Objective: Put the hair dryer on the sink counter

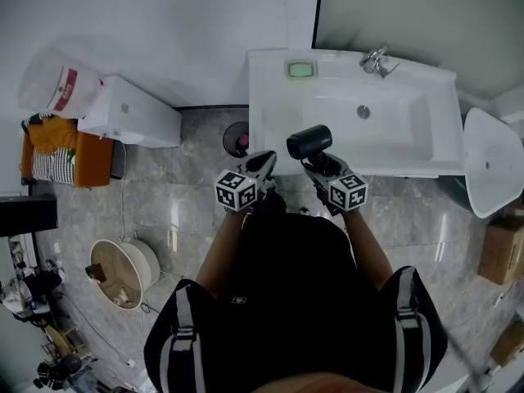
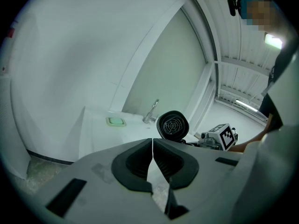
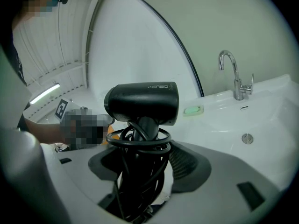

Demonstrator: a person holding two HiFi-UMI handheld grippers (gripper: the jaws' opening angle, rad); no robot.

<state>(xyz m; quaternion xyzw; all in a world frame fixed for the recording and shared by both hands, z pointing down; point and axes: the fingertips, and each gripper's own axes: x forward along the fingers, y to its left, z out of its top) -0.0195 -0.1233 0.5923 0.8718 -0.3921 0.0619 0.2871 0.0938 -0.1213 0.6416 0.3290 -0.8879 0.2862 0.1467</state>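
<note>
A black hair dryer (image 1: 309, 141) (image 3: 142, 102) (image 2: 172, 125) stands upright in my right gripper (image 1: 315, 161) (image 3: 140, 171), whose jaws are shut on its handle and the cord coiled round it. It hangs just before the front edge of the white sink counter (image 1: 274, 113) (image 3: 261, 120) (image 2: 100, 129), left of the basin. My left gripper (image 1: 264, 164) (image 2: 153, 160) is beside it on the left, jaws shut with nothing between them.
A green soap dish (image 1: 300, 70) (image 2: 115, 121) (image 3: 193, 109) sits at the counter's back left, a chrome faucet (image 1: 377, 60) (image 3: 236, 76) behind the basin. A small bin (image 1: 237, 139) stands on the floor under the counter's left end. A white toilet (image 1: 491, 162) is right, a round basket (image 1: 123, 273) left.
</note>
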